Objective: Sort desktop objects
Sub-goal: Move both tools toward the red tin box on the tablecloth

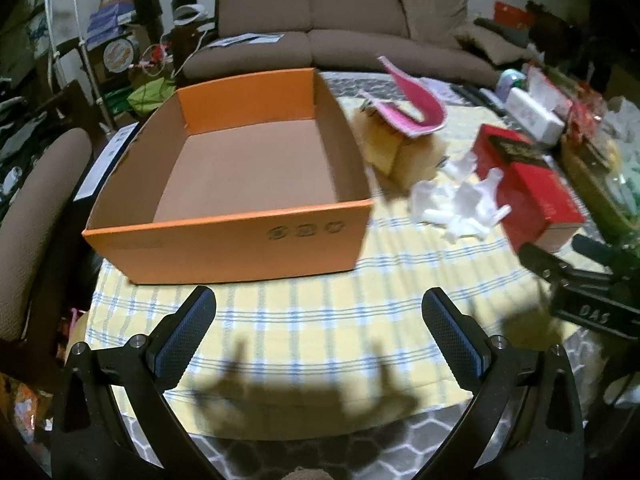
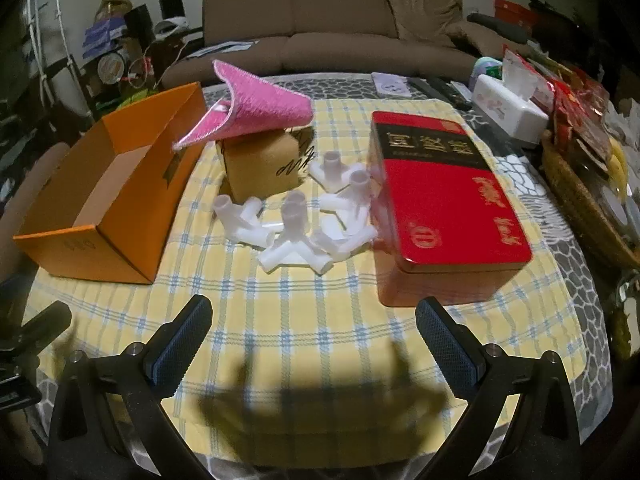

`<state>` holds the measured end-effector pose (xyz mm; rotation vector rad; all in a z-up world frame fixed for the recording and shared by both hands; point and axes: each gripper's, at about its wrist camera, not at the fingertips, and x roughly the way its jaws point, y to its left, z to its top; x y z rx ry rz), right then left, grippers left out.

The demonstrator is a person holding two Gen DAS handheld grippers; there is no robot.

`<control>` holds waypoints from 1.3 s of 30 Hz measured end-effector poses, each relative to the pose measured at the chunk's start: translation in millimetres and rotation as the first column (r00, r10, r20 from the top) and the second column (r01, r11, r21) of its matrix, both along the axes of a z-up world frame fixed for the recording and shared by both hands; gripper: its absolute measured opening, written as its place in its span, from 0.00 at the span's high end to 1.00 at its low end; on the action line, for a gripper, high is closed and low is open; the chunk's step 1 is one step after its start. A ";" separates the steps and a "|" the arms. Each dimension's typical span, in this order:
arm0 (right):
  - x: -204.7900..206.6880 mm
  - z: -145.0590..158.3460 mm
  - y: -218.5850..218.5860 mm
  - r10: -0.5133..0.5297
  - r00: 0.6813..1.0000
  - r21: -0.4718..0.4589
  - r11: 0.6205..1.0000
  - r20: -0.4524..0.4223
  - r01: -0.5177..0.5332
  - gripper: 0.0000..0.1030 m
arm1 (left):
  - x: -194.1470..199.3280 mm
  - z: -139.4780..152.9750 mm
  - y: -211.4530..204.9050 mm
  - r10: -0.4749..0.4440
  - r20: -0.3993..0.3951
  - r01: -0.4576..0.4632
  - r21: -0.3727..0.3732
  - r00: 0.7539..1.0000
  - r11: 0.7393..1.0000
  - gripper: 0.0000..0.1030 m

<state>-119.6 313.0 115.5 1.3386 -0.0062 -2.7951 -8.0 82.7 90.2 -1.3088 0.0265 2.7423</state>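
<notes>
Orange box [image 1: 224,248] bare inside, pink cloth [image 2: 256,114] atop small brown box [image 2: 262,168]; left tool [image 1: 319,334] and right tool [image 2: 314,338] wide open, empty.

Both wrist views look low across the table toward the sofa [image 1: 344,12], sharing the orange box [image 2: 100,208].

The pipe connectors [image 2: 298,216] lie between the open box [image 2: 112,200] and the tin [image 2: 444,196], apparently before the small carton [image 2: 260,168].

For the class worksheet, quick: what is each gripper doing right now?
Left gripper: open, holding nothing.
Right gripper: open, holding nothing.
</notes>
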 end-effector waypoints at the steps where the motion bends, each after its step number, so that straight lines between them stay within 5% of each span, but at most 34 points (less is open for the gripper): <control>1: 1.7 1.7 2.9 -0.002 1.000 0.002 1.000 -0.002 0.002 0.00 | 22.6 1.9 4.3 -0.022 -0.006 0.022 0.004 1.000 1.000 0.00; 8: 8.8 13.4 29.8 -0.025 1.000 0.022 0.999 -0.015 0.025 0.00 | 41.4 27.2 37.0 -0.142 -0.023 0.143 0.043 0.990 0.989 0.00; 15: 5.0 33.6 72.5 -0.049 0.998 -0.003 0.999 -0.043 0.049 0.00 | 46.8 31.9 82.2 -0.246 -0.032 0.246 0.000 0.969 0.969 0.00; 22: -7.1 40.1 128.7 -0.095 0.995 -0.038 0.995 -0.039 0.094 0.00 | 36.5 27.5 114.8 -0.299 -0.019 0.300 0.042 0.954 0.953 0.00; 39: -47.5 -1.1 202.6 -0.131 0.990 -0.368 0.919 0.055 0.142 0.01 | 5.4 -13.1 193.3 -0.430 0.006 0.427 0.101 0.903 0.898 0.00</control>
